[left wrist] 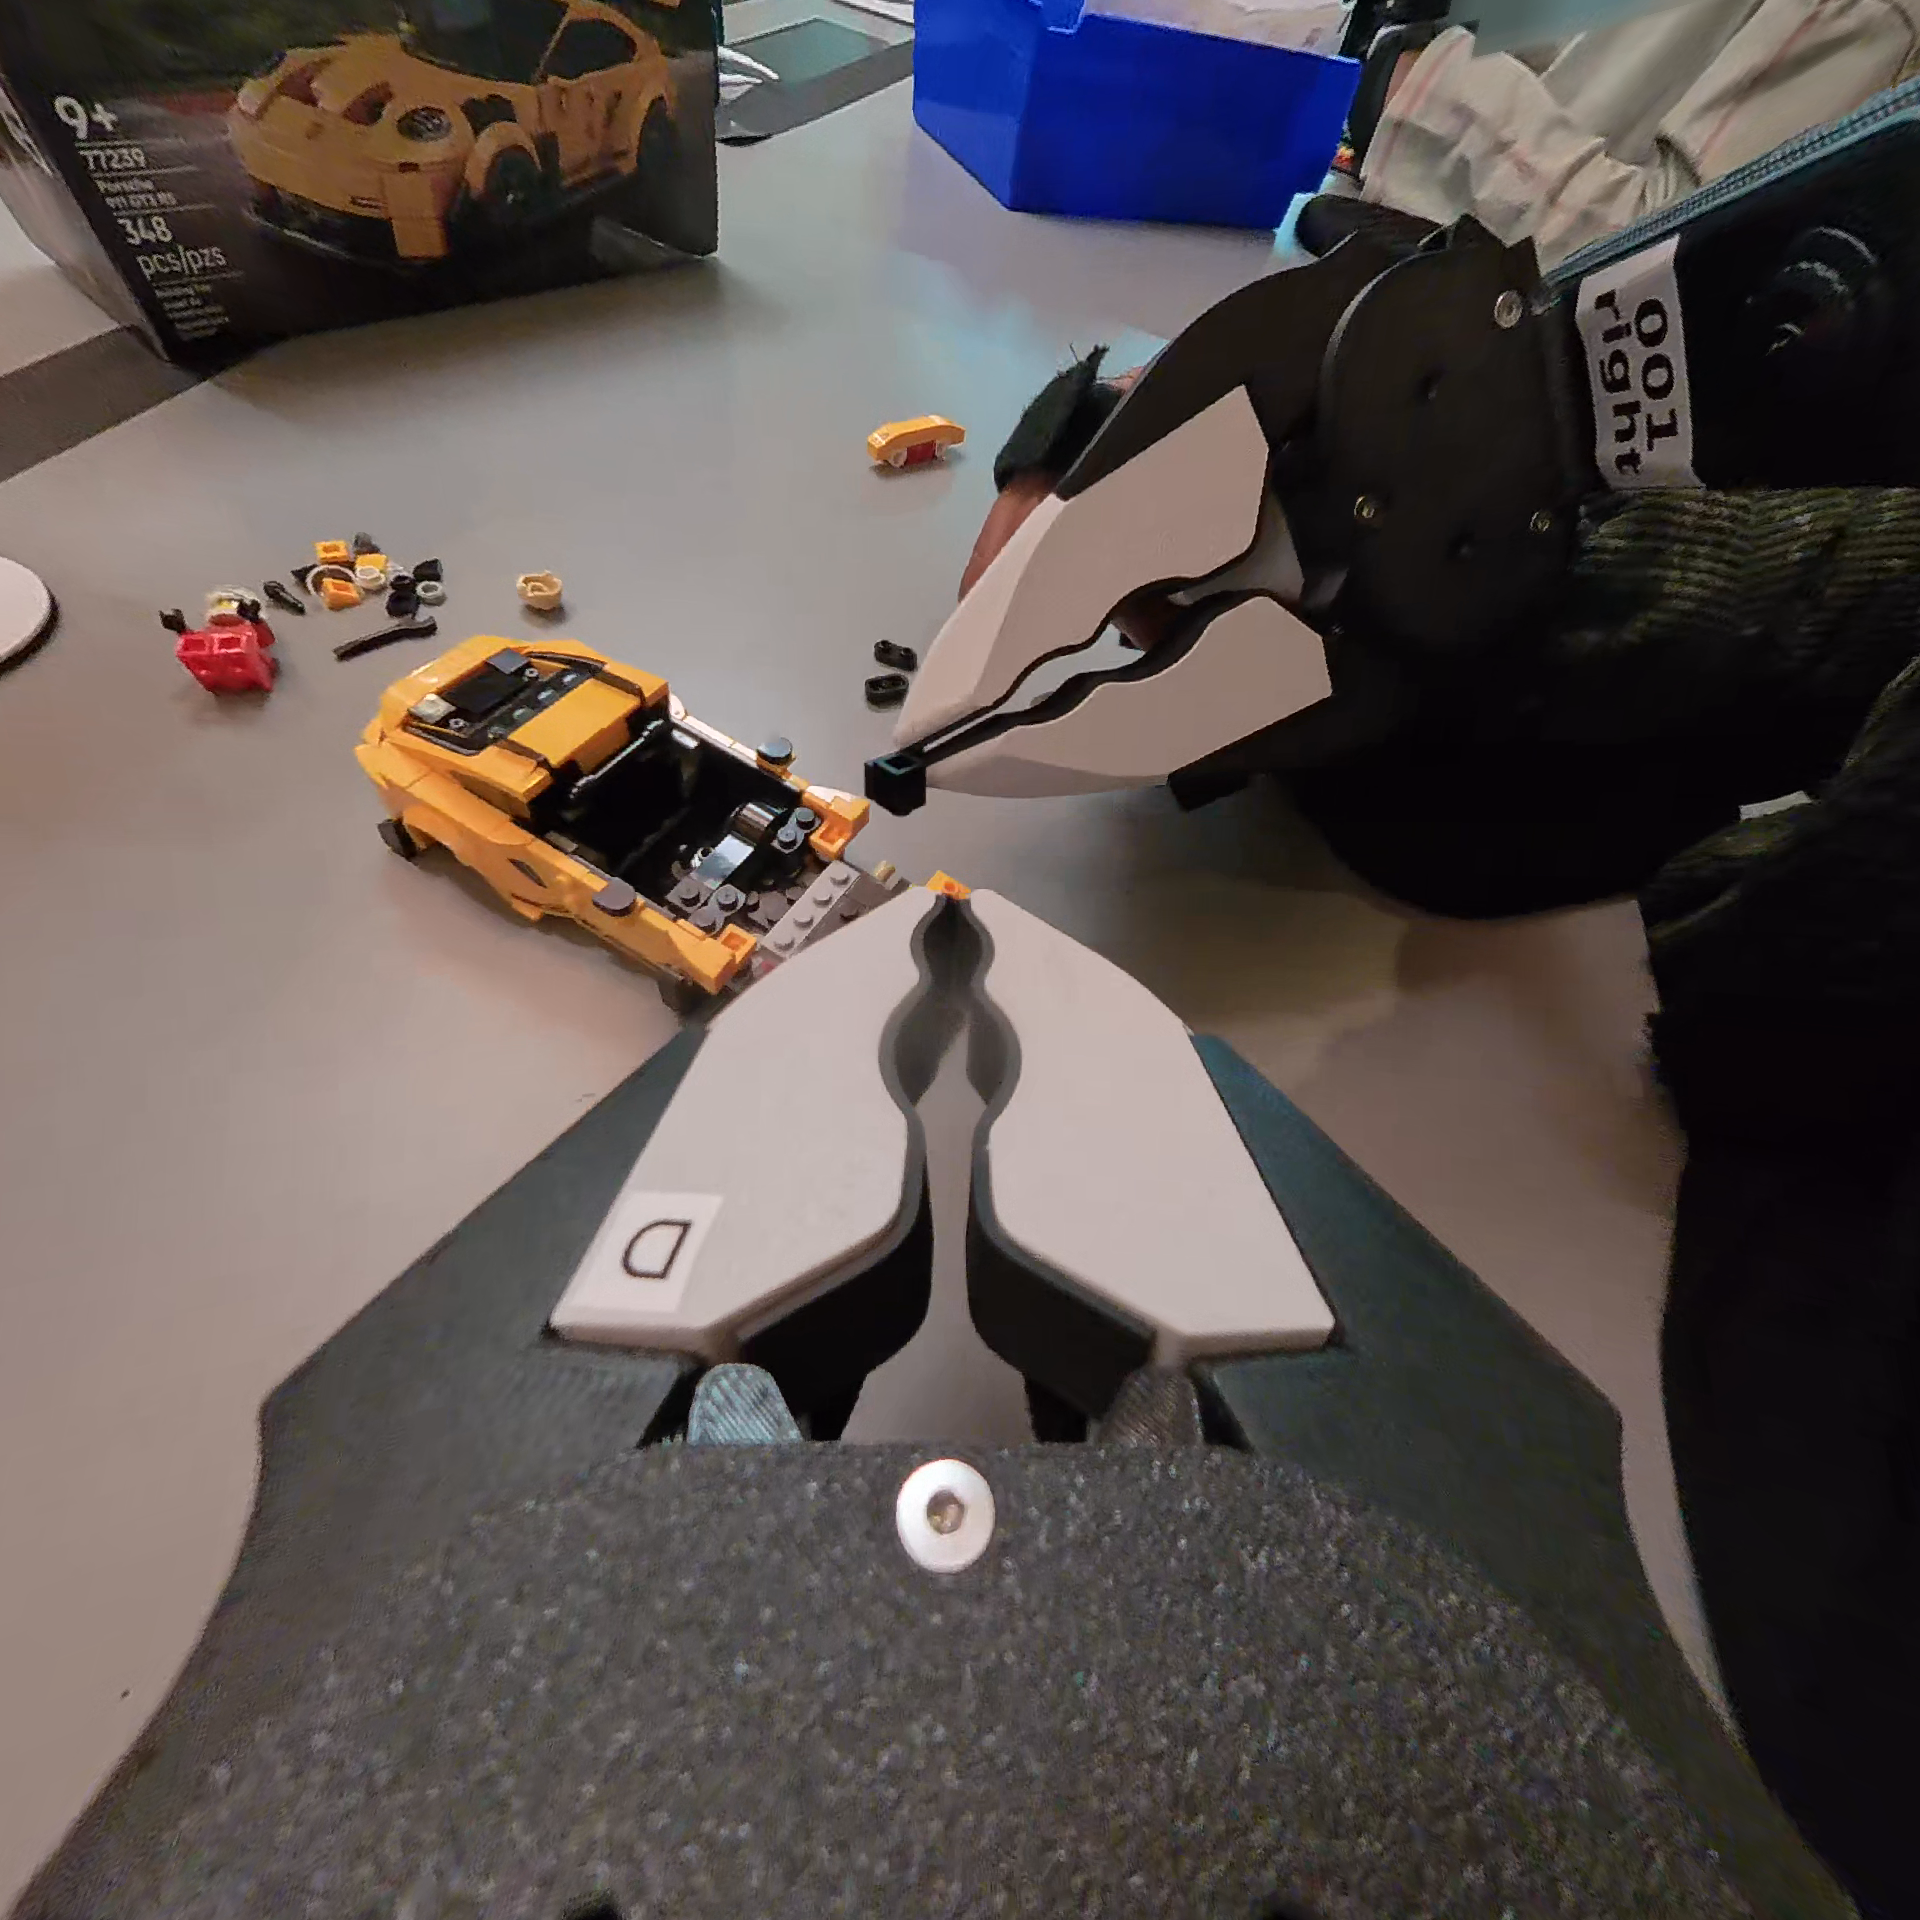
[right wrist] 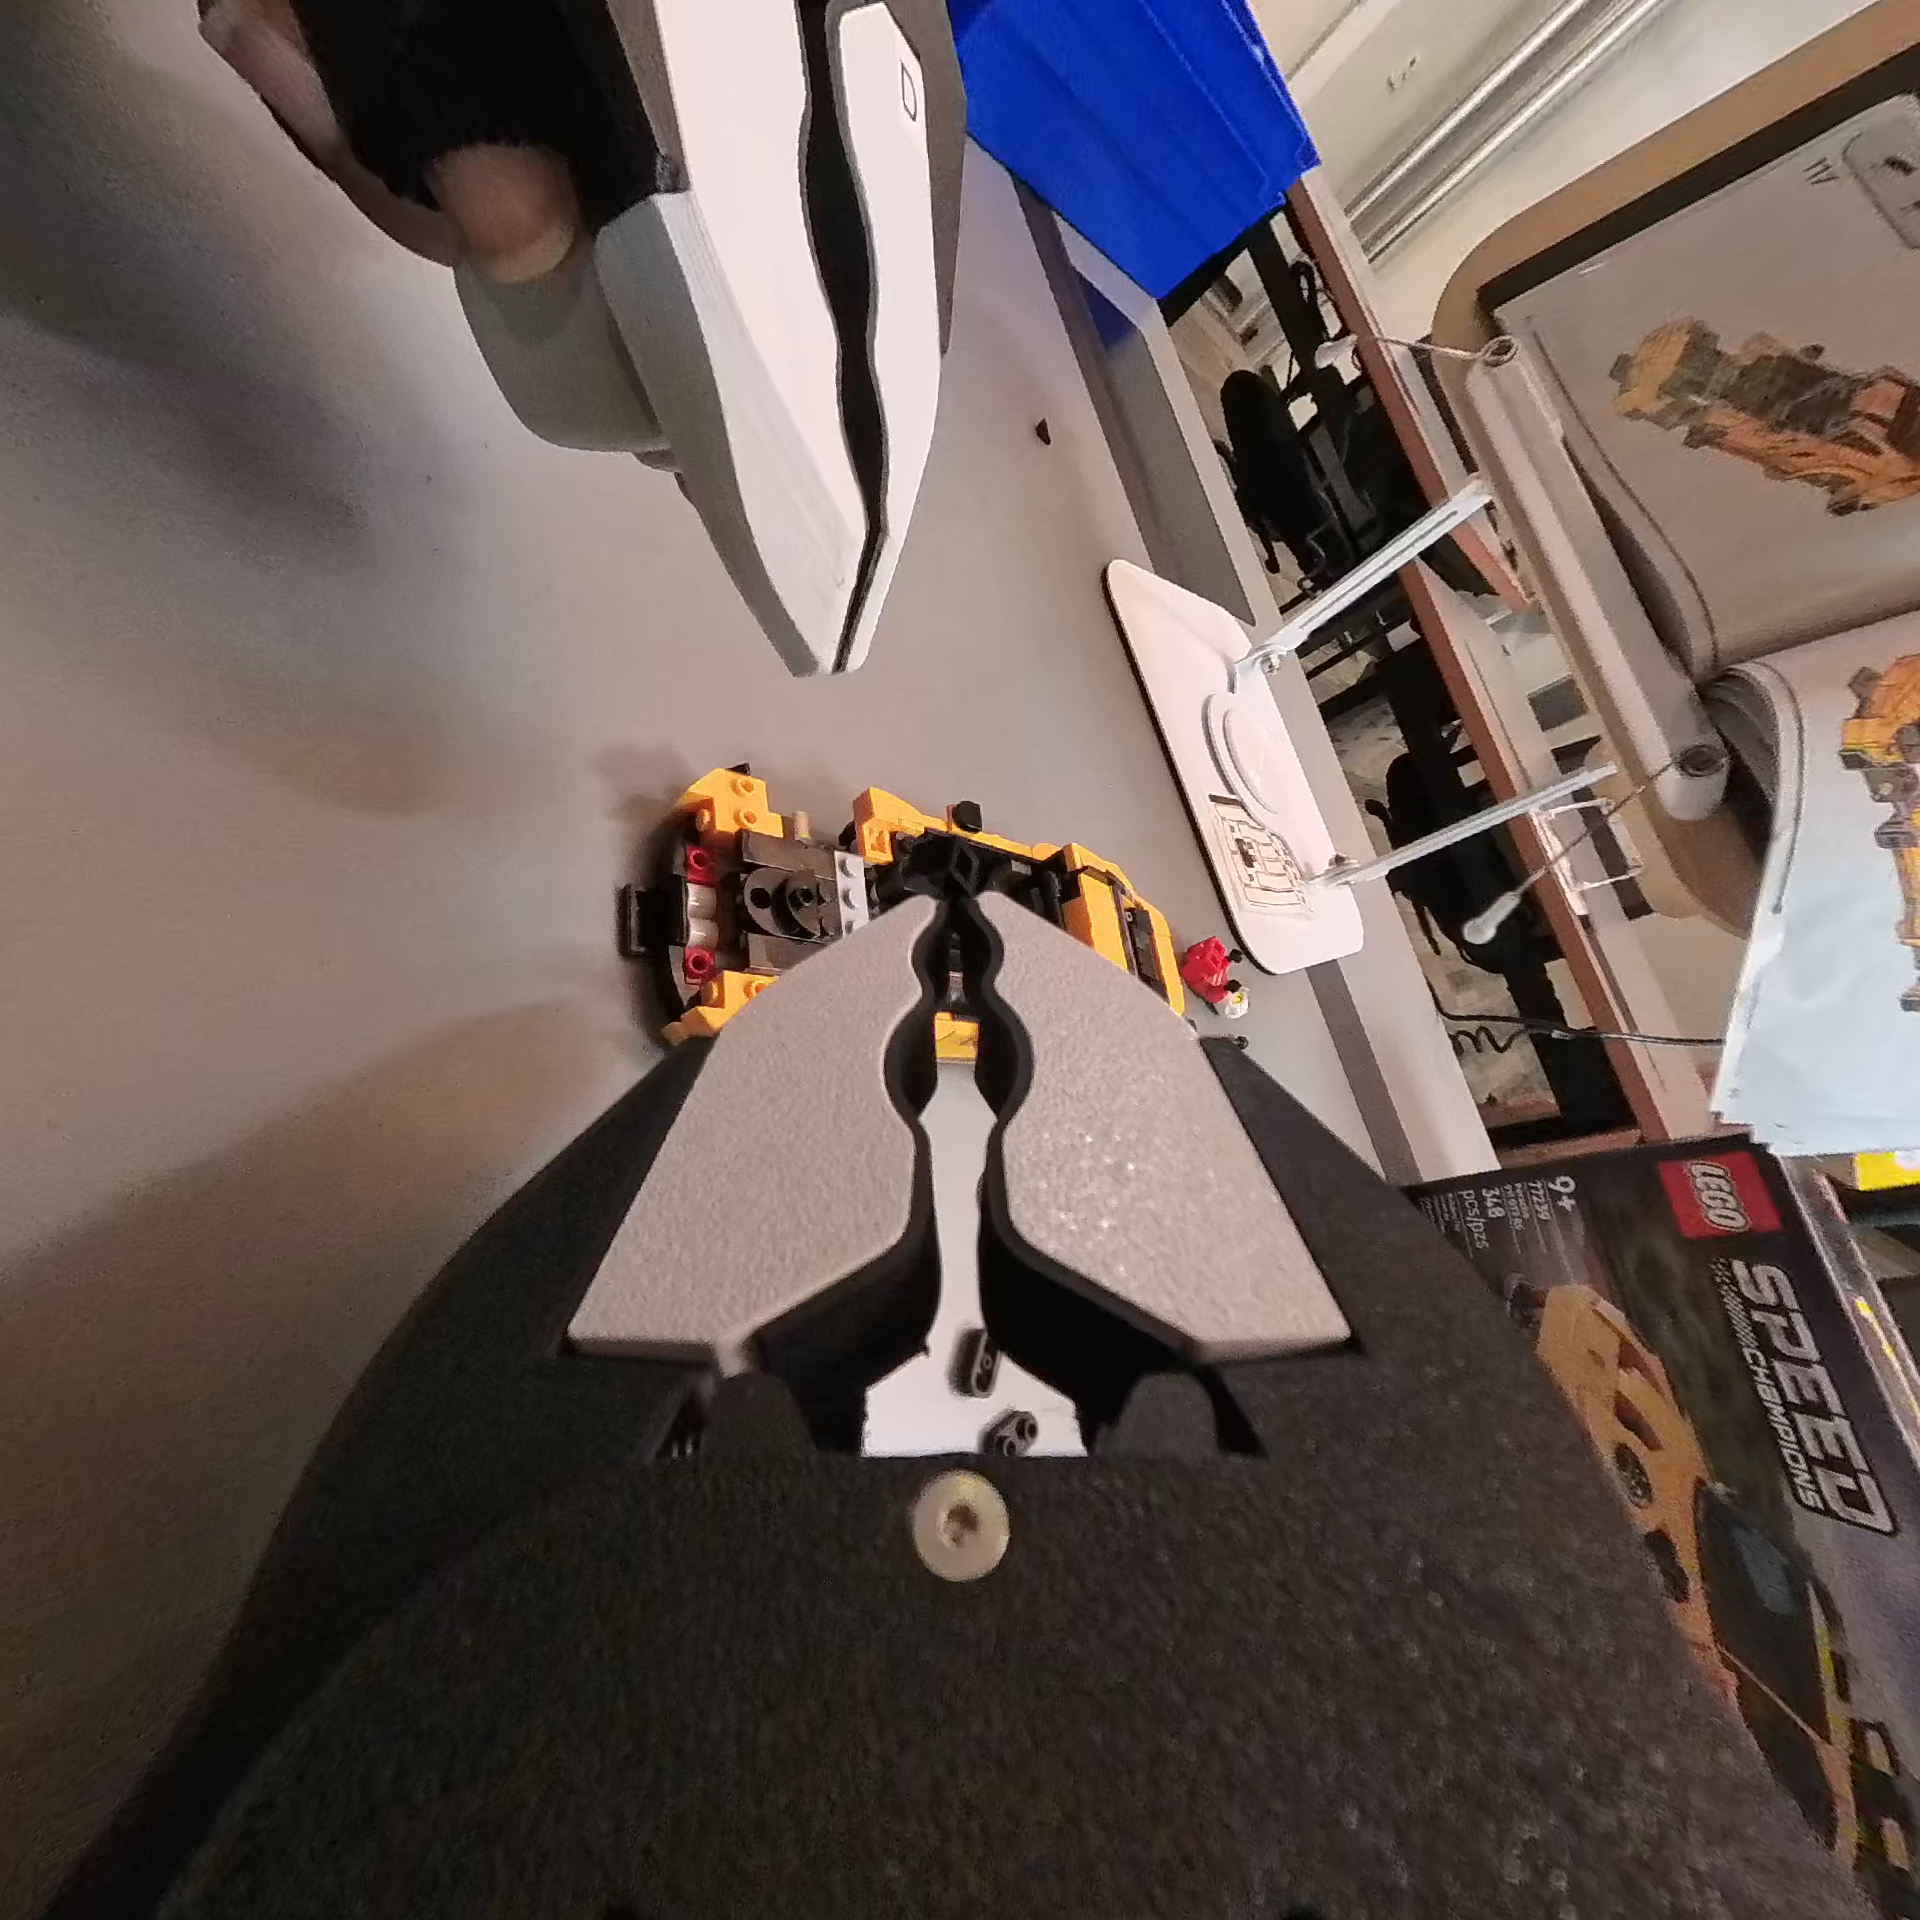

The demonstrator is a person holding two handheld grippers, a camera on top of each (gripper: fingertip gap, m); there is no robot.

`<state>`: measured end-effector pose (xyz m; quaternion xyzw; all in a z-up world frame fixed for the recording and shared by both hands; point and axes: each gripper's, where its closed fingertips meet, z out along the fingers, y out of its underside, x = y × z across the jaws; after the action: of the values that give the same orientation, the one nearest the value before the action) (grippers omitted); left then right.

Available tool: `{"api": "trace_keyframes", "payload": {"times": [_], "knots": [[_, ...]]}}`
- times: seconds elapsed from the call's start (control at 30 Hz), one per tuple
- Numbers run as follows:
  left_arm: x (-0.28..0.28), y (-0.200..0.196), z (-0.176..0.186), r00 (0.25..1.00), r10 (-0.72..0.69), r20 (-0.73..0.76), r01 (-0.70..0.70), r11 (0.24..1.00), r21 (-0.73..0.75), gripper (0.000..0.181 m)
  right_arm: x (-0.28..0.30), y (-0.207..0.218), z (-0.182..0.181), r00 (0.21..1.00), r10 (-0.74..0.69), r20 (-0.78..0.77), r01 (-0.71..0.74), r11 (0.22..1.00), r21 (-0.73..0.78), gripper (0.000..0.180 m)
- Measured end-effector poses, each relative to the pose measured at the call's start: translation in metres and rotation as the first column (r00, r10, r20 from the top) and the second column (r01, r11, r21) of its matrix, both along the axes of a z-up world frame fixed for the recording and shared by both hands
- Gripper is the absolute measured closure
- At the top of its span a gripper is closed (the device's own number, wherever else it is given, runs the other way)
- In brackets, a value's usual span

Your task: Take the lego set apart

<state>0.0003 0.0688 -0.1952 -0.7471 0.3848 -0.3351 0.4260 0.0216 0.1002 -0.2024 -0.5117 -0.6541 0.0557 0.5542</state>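
1. You're working over a smooth grey tabletop [left wrist: 312, 1039] under soft, even light.
2. A blue plastic bin [left wrist: 1122, 125] sits at the table's far side.
3. A white flat-based stand [right wrist: 1226, 769] with thin metal arms rests near the table's edge.
4. Past that edge you can see dark office chairs [right wrist: 1262, 436], dimly lit.

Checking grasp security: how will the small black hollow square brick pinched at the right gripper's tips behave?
The small black hollow brick looks rigid and very light. Held only at the right gripper tips, it could probably twist or pop out. Its boxy shape makes rolling unlikely.
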Motion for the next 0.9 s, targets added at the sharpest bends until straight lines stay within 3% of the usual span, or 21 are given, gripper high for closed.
{"api": "trace_keyframes", "payload": {"times": [0.9], "knots": [[-0.003,0.008,-0.012,0.999,0.034,-0.005,-0.034,0.999,-0.011,0.181,0.004,-0.002,0.009,0.987,0.032,-0.159,-0.061,0.981,-0.185,0.178]]}}
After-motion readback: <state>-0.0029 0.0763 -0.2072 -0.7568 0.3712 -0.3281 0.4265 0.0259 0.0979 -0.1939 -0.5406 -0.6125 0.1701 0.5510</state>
